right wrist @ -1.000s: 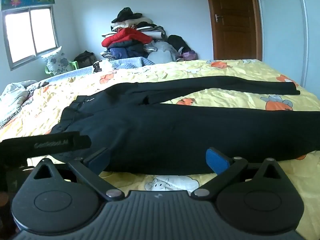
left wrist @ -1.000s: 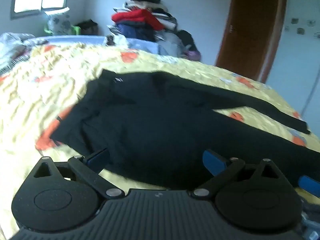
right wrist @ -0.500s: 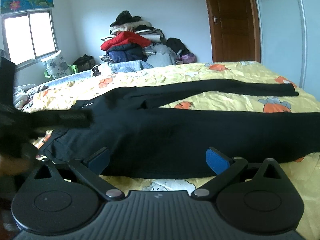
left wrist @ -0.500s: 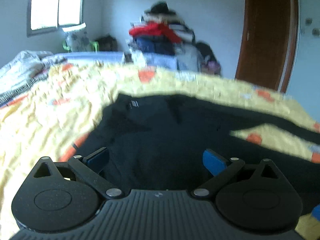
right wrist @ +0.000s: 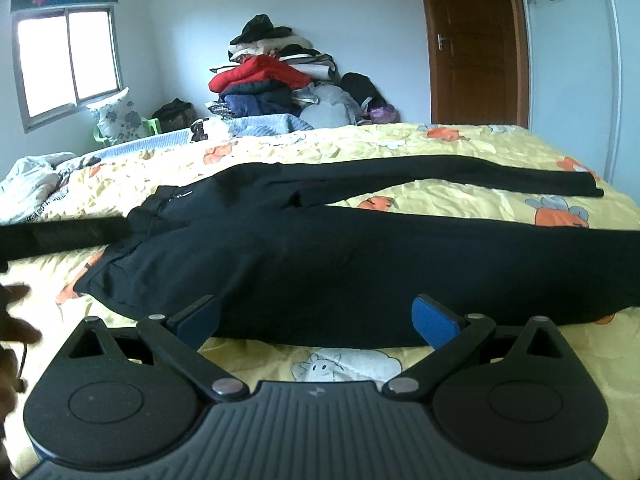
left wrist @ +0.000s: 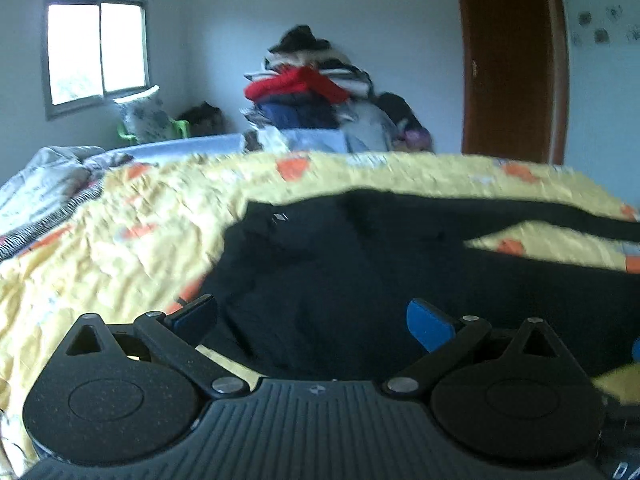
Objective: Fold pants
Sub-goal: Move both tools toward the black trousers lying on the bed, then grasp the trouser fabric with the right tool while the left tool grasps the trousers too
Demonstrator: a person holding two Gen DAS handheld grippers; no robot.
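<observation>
Both tongs, left gripper (left wrist: pixel 312 316) and right gripper (right wrist: pixel 316 314), gape wide, empty, above black fabric pants (right wrist: pixel 320 256) spread flat on a yellow patterned quilt (right wrist: pixel 460 148). Folding looks unstarted; next likely means pinching the near leg's edge.

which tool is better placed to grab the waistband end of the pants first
Left, probably. The left tool is open and faces the waistband end of the pants. The right tool, also open, fronts the near leg on the bed.
</observation>
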